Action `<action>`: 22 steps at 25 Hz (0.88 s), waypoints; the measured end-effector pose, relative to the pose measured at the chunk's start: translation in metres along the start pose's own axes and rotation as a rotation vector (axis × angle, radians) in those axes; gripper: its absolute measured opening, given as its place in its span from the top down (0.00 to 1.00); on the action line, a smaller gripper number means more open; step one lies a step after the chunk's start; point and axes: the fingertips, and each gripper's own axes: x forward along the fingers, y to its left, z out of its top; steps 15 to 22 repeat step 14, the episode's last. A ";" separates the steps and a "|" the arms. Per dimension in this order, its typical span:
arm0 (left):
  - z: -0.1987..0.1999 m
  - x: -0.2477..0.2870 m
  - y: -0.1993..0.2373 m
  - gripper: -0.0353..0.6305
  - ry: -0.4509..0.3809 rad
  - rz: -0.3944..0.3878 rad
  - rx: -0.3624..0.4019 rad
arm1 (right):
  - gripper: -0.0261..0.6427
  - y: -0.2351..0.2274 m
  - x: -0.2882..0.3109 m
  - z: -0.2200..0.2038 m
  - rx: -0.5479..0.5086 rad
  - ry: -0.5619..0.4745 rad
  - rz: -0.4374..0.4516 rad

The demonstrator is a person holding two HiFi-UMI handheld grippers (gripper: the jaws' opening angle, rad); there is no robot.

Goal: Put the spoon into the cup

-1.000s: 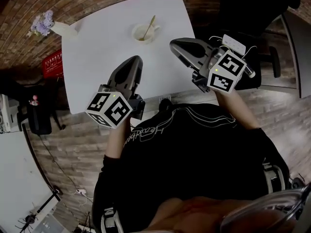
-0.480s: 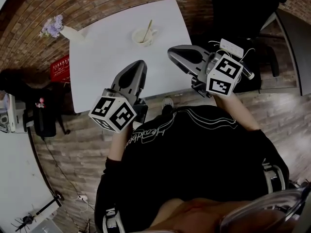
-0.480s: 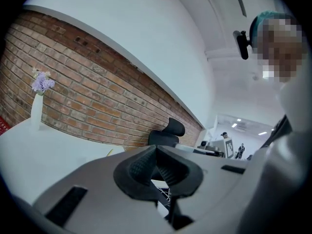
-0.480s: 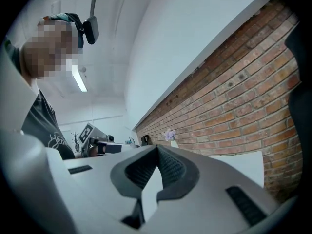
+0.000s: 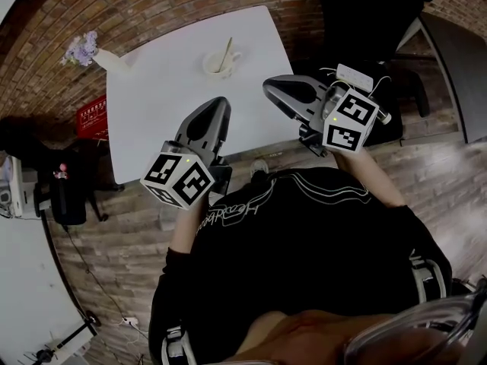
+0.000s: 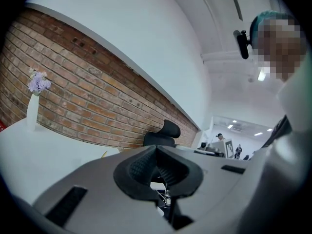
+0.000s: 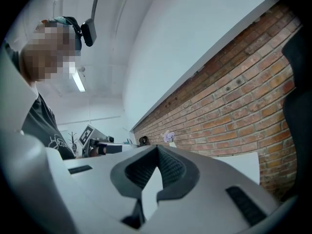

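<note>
A pale cup (image 5: 218,62) stands on the far part of the white table (image 5: 160,105). A light spoon (image 5: 227,51) leans in it with the handle sticking up. My left gripper (image 5: 215,103) hovers over the table's near edge, shut and holding nothing. My right gripper (image 5: 272,88) hangs at the table's near right corner, also shut and holding nothing. Both are well short of the cup. In the left gripper view the jaws (image 6: 156,148) meet with nothing between them. The right gripper view shows its jaws (image 7: 157,148) closed the same way.
A white vase with purple flowers (image 5: 85,49) stands at the table's far left corner. A black office chair (image 5: 369,14) and a white power strip (image 5: 354,77) are to the right. A red box (image 5: 90,114) sits on the floor at left, below a brick wall (image 5: 152,6).
Both grippers keep nearly the same places and stay shut. The head view has shifted a little, so the table looks slightly farther. The spoon stays in the cup.
</note>
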 end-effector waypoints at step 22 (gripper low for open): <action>0.006 0.003 -0.001 0.94 0.001 -0.028 -0.002 | 0.97 -0.002 -0.003 0.006 0.033 -0.005 -0.023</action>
